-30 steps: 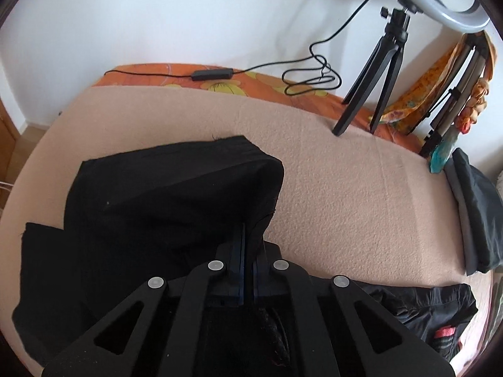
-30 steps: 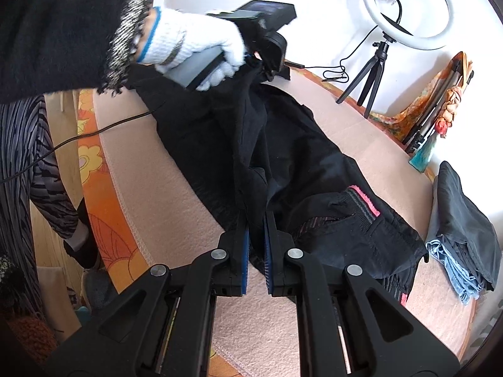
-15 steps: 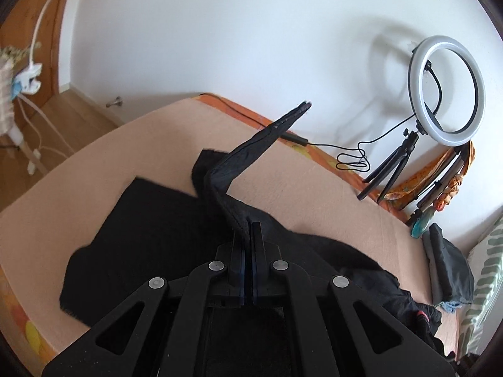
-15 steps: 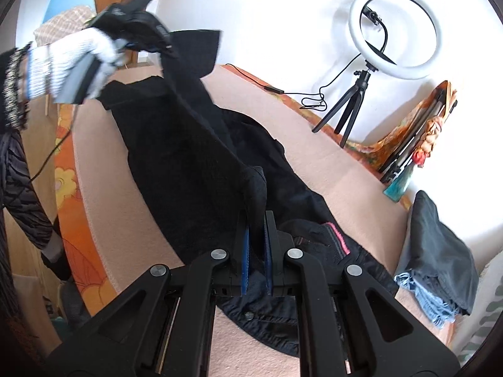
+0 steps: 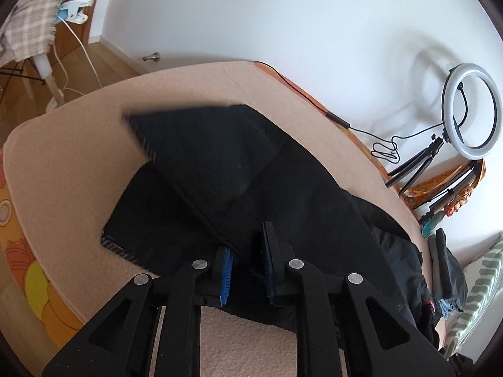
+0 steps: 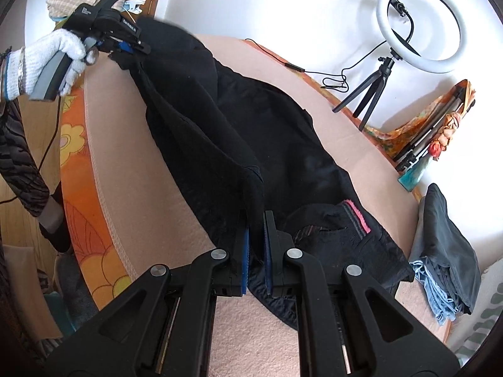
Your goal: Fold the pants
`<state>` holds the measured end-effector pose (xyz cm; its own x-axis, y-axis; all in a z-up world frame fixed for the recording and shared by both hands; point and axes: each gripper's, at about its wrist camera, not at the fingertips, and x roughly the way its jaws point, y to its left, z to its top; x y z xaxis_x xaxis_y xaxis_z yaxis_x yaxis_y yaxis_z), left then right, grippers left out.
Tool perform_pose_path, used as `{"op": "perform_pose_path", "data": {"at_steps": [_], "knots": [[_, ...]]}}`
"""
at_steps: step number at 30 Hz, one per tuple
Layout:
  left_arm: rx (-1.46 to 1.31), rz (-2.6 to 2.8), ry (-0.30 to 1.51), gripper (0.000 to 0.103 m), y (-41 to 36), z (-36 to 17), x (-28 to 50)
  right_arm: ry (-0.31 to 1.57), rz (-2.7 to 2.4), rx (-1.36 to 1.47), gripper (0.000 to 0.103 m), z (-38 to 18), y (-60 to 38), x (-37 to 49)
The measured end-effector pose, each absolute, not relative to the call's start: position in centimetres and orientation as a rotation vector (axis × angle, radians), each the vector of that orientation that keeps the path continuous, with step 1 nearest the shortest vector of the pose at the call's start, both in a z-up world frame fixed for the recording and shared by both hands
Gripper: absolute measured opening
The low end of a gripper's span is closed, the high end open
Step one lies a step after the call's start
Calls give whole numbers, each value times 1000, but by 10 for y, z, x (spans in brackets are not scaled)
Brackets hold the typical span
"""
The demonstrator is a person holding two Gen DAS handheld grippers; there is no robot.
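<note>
Black pants [image 5: 239,188] lie along the beige bed cover [image 5: 78,163], waistband with a pink tag [image 6: 353,216] toward the right. My left gripper [image 5: 248,245] has its jaws parted, and a fold of the leg fabric hangs loosely between them. The leg end [image 5: 176,125] is blurred in mid-air over the pants. In the right wrist view the left gripper [image 6: 125,47] sits at the far upper left in a white-gloved hand. My right gripper [image 6: 256,235] is shut on a raised fold of the pants [image 6: 220,132] near the waist.
A ring light on a tripod [image 6: 418,25] with its cable [image 5: 383,150] stands at the bed's far edge. Folded dark and blue clothes [image 6: 446,251] lie at the right. An orange flowered sheet [image 6: 78,144] borders the bed. A chair with plaid cloth [image 5: 28,34] stands at far left.
My left gripper has swung the pant leg up and over, and its jaws have opened. The leg end is dropping onto the pants. My right gripper keeps its hold.
</note>
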<state>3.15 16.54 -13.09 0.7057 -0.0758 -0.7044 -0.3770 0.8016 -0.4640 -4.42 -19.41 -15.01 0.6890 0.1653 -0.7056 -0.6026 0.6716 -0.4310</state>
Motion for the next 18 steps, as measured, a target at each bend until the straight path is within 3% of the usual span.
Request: {"op": "perform_pose_path", "data": {"at_steps": [6,12,15,17,18], "knots": [[-657,151,810,17,192,-129,39,768,502,-664,9,-153,-197,-47],[-622,57,846,16,196,-126,55,847,603,-443,24,-124,-213,-50],[-617,22,856,16,193,-126,57,850,679,-307,24,-98,-221,-42],[-608,3,865,16,192,-128,55,834,707,-274,28,-81,-220,-32],[-606,2,865,16,191,-129,54,824,700,-279,38,-72,-217,-24]]}}
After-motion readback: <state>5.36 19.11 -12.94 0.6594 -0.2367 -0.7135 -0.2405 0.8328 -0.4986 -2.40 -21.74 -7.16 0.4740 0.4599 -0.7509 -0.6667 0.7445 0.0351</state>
